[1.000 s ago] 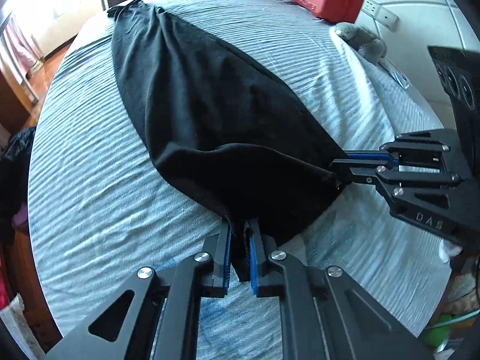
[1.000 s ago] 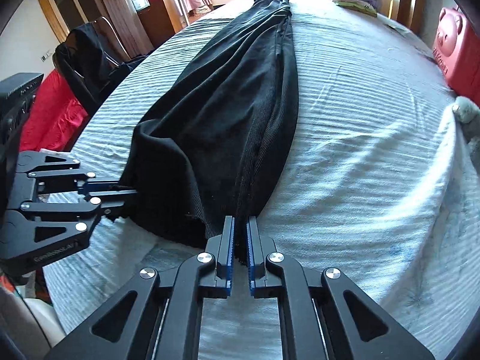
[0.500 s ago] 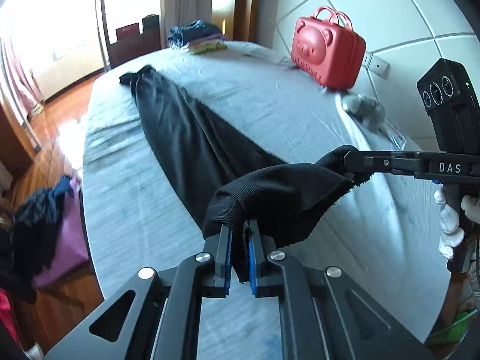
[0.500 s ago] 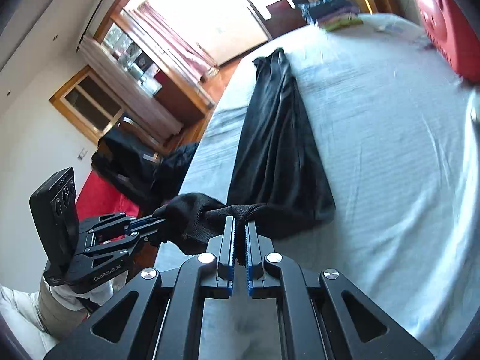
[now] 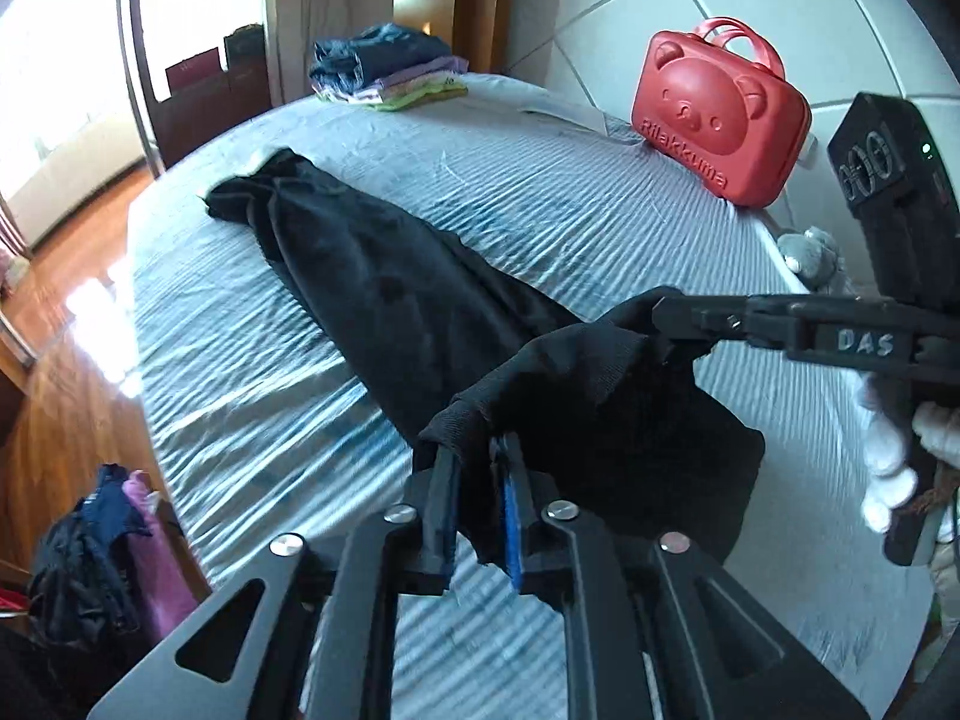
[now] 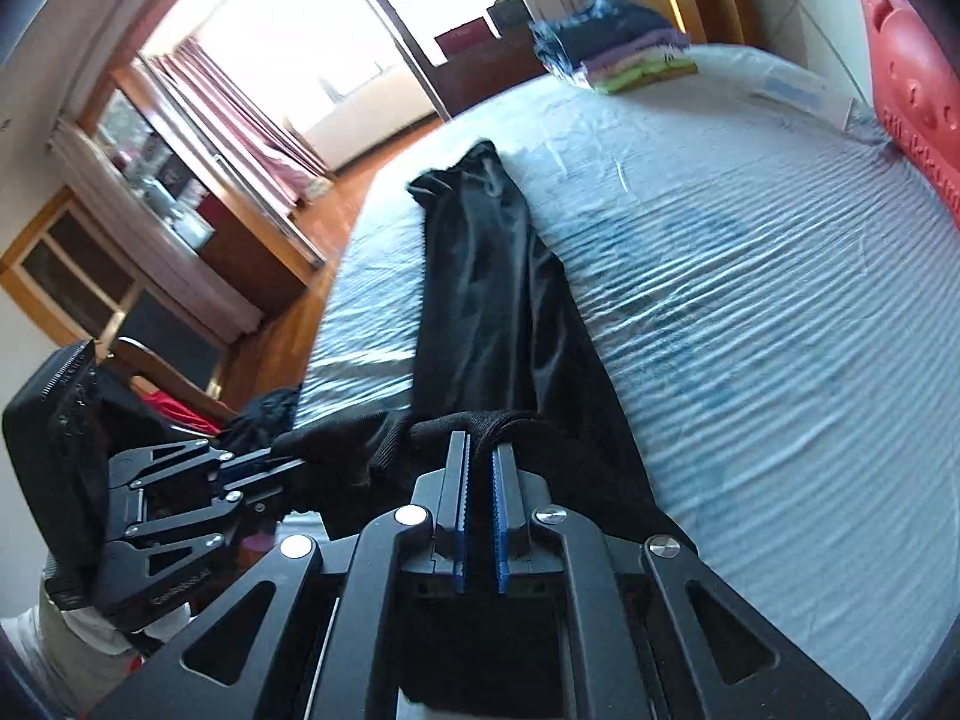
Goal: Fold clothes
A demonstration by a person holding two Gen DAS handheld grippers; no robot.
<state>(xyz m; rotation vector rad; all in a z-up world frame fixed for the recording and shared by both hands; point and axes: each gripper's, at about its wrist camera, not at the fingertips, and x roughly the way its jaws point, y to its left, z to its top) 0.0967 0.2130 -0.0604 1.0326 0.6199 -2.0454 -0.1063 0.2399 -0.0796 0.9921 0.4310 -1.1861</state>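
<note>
Pinching black garment (image 5: 384, 294) hem, left gripper (image 5: 480, 468), right gripper (image 6: 480, 468), above bed (image 5: 576, 222)

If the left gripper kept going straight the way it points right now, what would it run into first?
Probably more of the black garment it already clamps: the left gripper points along the cloth lying stretched over the striped bed sheet. Depth is unclear; if it clears the cloth, the way looks free toward the folded clothes pile.

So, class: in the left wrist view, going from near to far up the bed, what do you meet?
Left tongs → black garment → stack of folded clothes.
</note>
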